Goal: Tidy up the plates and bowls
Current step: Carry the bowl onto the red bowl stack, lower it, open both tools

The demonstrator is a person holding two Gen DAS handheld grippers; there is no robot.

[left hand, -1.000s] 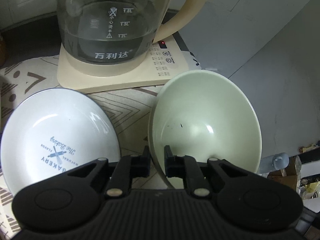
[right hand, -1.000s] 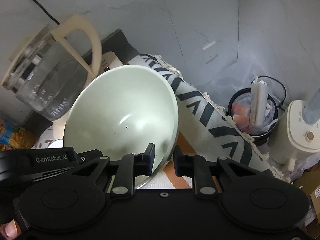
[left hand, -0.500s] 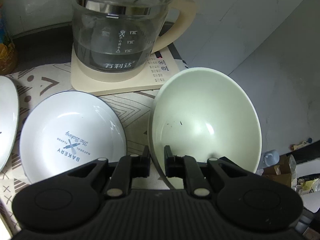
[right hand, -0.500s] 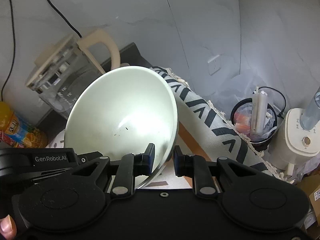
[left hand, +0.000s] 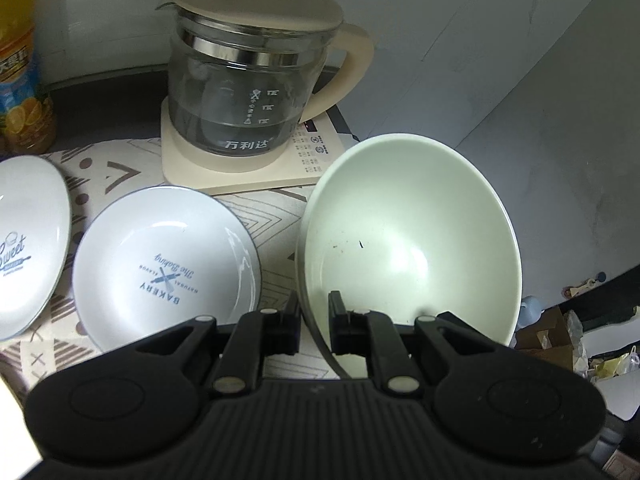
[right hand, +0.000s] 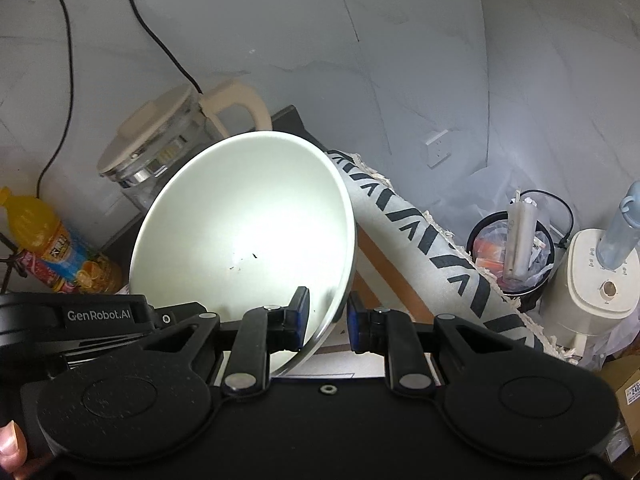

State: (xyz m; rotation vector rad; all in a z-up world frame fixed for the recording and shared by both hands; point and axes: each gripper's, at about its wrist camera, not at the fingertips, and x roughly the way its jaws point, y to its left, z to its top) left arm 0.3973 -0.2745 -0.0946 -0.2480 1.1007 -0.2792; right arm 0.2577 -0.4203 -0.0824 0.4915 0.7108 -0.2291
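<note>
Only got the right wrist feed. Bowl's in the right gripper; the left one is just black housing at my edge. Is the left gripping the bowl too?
Observer: Yes. The left gripper is shut on the rim of the pale green bowl, one finger inside, one outside.
Operator: Any plates nearby?
Observer: Two white ones lie on the patterned mat to the bowl's left: the BAKERY plate nearest, the Sweet plate beyond it.

"BAKERY" on white plate [left hand: 168,268]
</note>
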